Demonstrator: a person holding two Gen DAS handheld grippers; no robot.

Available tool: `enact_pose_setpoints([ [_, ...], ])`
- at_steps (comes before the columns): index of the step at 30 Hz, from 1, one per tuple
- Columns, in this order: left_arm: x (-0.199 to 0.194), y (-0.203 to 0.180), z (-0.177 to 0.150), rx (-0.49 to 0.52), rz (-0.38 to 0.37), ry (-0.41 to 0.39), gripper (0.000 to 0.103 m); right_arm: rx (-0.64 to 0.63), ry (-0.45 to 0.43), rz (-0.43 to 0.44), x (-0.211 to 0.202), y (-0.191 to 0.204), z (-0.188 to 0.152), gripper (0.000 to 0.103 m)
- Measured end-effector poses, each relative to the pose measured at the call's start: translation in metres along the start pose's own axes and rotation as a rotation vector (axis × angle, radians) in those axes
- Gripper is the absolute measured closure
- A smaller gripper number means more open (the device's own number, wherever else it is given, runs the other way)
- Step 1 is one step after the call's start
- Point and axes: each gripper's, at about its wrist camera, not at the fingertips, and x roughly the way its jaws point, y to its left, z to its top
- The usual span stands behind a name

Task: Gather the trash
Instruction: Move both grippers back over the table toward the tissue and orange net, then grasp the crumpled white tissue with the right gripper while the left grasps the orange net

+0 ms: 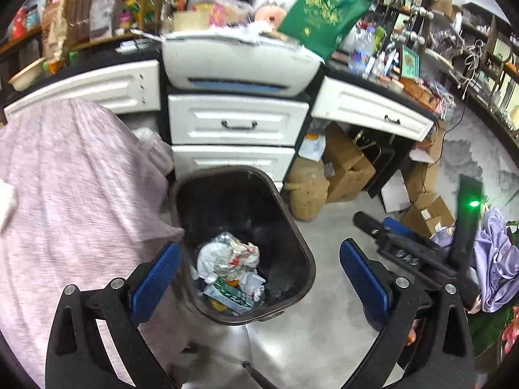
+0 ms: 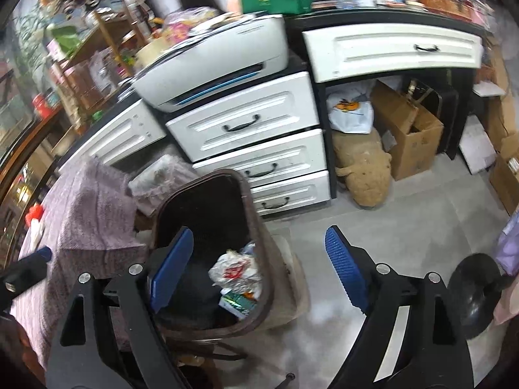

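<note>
Both sets of blue fingers are spread wide with nothing pinched between them. The left gripper hangs right over the bin, pads splayed either side of it, and the right gripper is also gaping, its left pad over the bin's rim and the other over bare floor.

Biggest thing around is the black-topped desk with white drawers, three stacked in the middle with dark handles. A white printer sits on top, with a green tote bag leaning behind it. To the left there's a pinkish-lilac cloth draped over something, touching the bin's side. Under the desk's right half are cardboard boxes and a tan plush toy lying on the grey floor.

The brown trash bin stands on the floor just in front of the bottom drawer, black inside. The trash is already down in it: a crumpled clear plastic wrapper with red print on top, white scrunched paper beside it, and a small green-and-white carton at the near end.

From the left camera you can also see the right gripper's black body with a green light glowing on it.
</note>
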Motion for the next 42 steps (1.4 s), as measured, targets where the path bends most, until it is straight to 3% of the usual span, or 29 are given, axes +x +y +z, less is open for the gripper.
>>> enact_pose_setpoints([
  [9,-0.070,0.057,-0.004,-0.036,0.116,-0.118,0.006,-0.173,0.024,0.162,-0.001,0.091,0.003,0.019],
  [16,-0.108,0.113,-0.016,-0.119,0.225,-0.157,0.006,-0.343,0.043,0.301,-0.009,0.171,-0.005,0.016],
  [24,-0.142,0.194,-0.041,-0.263,0.384,-0.165,0.006,-0.437,0.141,0.485,-0.007,0.248,-0.013,0.016],
  [29,-0.158,0.248,-0.056,-0.375,0.460,-0.159,0.006,-0.536,0.184,0.535,-0.005,0.296,-0.025,0.015],
  [34,-0.170,0.287,-0.062,-0.419,0.536,-0.148,0.006,-0.654,0.229,0.547,0.007,0.347,-0.037,0.015],
  [42,-0.172,0.325,-0.064,-0.500,0.544,-0.137,0.006,-0.792,0.280,0.504,0.045,0.415,-0.044,0.015],
])
